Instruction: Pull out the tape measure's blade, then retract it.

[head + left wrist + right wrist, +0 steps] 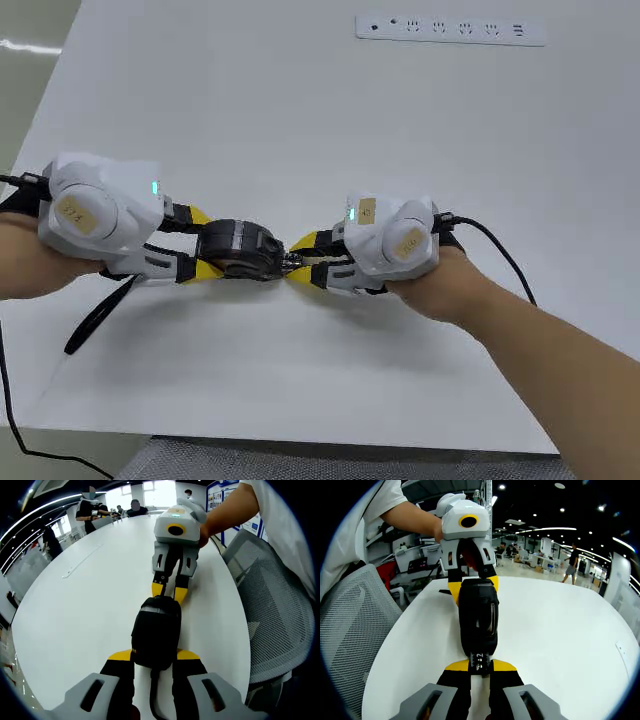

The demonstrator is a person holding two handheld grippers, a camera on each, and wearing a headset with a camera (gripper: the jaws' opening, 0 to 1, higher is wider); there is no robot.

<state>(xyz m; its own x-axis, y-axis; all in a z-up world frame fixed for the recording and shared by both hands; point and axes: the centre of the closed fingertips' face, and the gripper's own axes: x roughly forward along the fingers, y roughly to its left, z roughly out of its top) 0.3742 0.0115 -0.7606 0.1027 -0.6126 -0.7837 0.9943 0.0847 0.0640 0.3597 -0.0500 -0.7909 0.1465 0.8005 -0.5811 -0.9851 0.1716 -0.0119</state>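
1. A person at a white table (330, 120) holds a gripper in each hand, and the two grippers face each other, nearly tip to tip.
2. The left gripper (203, 243) is clamped on the body of the tape measure (238, 248), one jaw on each flat side. The case hangs just above the table, between the two grippers.
3. The right gripper (298, 258) is pressed together on the tip of the blade (480, 660), at the mouth of the case. Only a short stub with printed numbers is out.
4. This looks like the very start of the pull-out step; retracting comes after.
5. The next move likely calls for drawing the grippers apart in a straight line, the case held firm and the pinch on the tip kept tight, since a thin blade can slip or kink.
6. The case is black, rounded and blocky, with a ribbed, rubbery-looking shell.
7. The jaws are black with yellow tips on smooth white housings.
8. The table is matte and flat, and a white power strip (450, 28) lies at its far edge.
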